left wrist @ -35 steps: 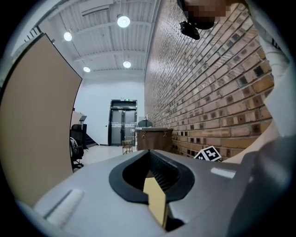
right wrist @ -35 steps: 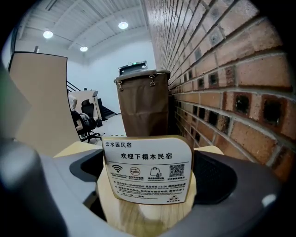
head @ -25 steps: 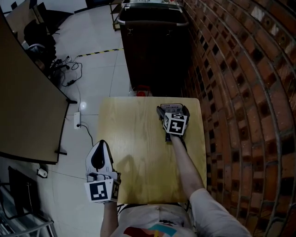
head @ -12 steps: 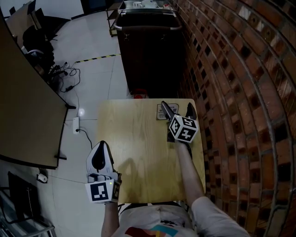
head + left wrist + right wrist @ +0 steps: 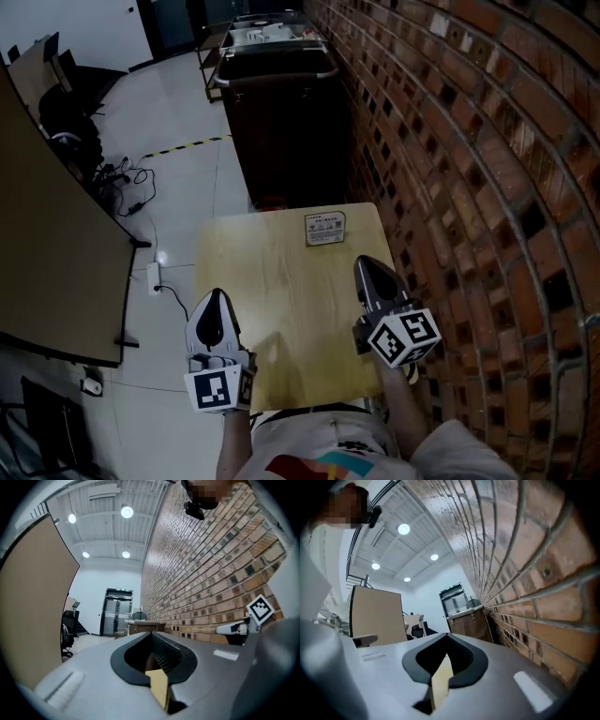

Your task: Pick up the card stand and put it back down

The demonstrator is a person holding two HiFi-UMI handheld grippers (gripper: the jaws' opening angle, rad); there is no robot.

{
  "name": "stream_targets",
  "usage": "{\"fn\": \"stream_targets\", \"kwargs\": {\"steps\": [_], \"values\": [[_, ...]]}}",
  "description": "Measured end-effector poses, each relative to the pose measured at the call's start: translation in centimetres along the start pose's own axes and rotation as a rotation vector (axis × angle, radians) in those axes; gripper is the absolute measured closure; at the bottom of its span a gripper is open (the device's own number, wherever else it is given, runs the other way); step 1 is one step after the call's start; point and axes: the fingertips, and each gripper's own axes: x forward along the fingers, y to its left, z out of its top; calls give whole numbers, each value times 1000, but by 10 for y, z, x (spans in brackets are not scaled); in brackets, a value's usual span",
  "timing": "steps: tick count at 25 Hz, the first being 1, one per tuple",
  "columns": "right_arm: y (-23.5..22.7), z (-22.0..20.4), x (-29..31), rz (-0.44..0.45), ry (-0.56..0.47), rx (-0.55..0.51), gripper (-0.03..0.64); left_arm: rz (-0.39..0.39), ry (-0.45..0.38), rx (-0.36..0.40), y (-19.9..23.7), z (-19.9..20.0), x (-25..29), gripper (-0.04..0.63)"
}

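The card stand (image 5: 324, 228), a small light-coloured sign with print, stands alone near the far edge of the wooden table (image 5: 272, 281). My right gripper (image 5: 367, 264) hangs over the table's right side, well short of the stand, jaws shut and empty. In the right gripper view the right gripper (image 5: 446, 638) points up along the brick wall, with nothing between the jaws. My left gripper (image 5: 215, 297) sits at the table's near left edge, also shut and empty. The left gripper (image 5: 151, 635) shows closed jaws in its own view.
A brick wall (image 5: 469, 141) runs close along the table's right side. A dark cabinet (image 5: 281, 112) stands just beyond the far edge. To the left are a brown desk (image 5: 47, 244), floor cables and a power strip (image 5: 155, 274).
My right gripper was open at the card stand; it has drawn back toward me and shut, leaving the stand on the table. The left gripper has stayed put.
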Motion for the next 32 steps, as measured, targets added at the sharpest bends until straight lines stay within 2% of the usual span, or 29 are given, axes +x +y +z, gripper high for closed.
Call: {"fn": "stream_targets", "kwargs": {"steps": [4,5,7,11,15,18,27,32], "values": [[26,-36,-52,-100,108,-274,620,-39,-12,-20,-17,2,-3,601],[29,-41,-57,-113,124,-300,618,-48,-14,-28,-21,3,-3,601],[33,-40,-60,-105,118,-277,620,-68,-25,-35,-32,7,-2,601],[40,-10,-55,-83,46,-283,620,-96,-54,-50,-52,20,2,601],[51,12,-53,-56,-14,-260,620,-142,-47,-29,-66,16,-2,600],[60,18,-54,-36,-23,-262,620,-138,-80,-45,-70,30,-1,601],[66,21,-62,-23,-36,-253,620,-151,-46,-19,-70,17,-10,601],[70,27,-62,-19,-56,-262,620,-130,-95,-41,-68,34,-10,601]]}}
